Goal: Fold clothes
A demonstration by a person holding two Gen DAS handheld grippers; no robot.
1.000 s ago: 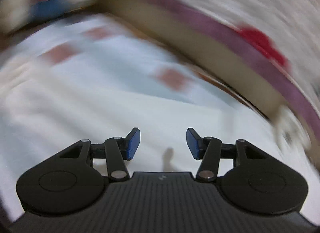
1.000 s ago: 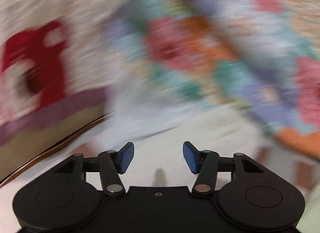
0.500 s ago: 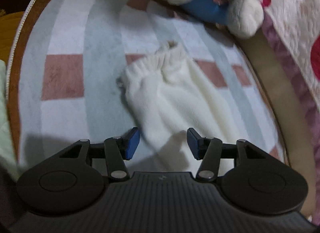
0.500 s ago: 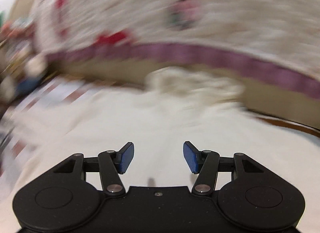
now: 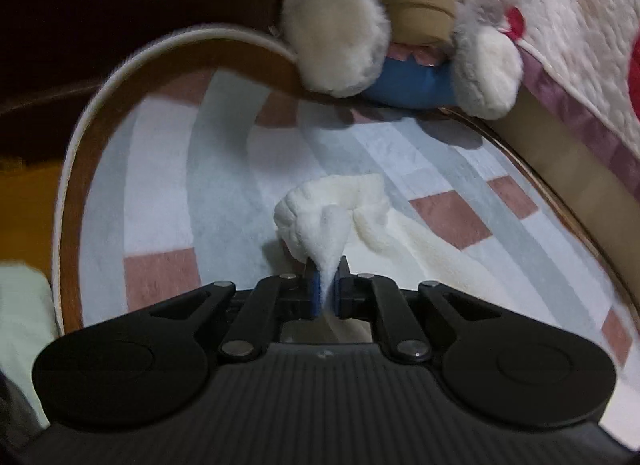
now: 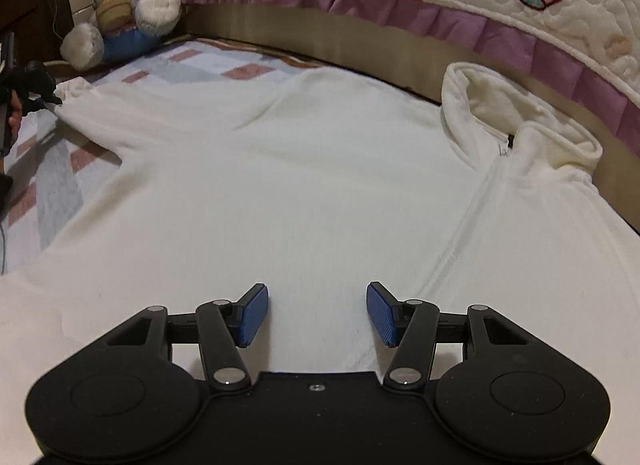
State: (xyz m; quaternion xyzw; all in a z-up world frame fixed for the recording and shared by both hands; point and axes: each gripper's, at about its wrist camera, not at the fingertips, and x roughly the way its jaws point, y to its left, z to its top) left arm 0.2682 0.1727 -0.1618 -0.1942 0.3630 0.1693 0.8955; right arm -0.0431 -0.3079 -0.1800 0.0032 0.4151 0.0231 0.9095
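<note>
A white fleece hoodie (image 6: 312, 169) lies spread flat on a checked mat (image 5: 168, 169), its hood (image 6: 516, 117) at the far right and its zipper (image 6: 472, 205) running down from it. In the left wrist view my left gripper (image 5: 327, 285) is shut on the sleeve cuff (image 5: 332, 209), which bunches up just ahead of the blue pads. The right wrist view shows that same gripper (image 6: 50, 99) far left, pinching the sleeve end. My right gripper (image 6: 317, 313) hovers open over the hoodie's body, nothing between its fingers.
A grey plush rabbit (image 5: 400, 25) sits at the mat's far corner, against a beige bed side (image 6: 320, 33). A quilted cover with strawberries and a purple frill (image 6: 520, 49) hangs over that side. The mat has a brown rim (image 5: 80, 137).
My left gripper closed on the sleeve cuff, which now stands bunched instead of lying flat. The right view swung off the quilt and settled over the hoodie's body.
</note>
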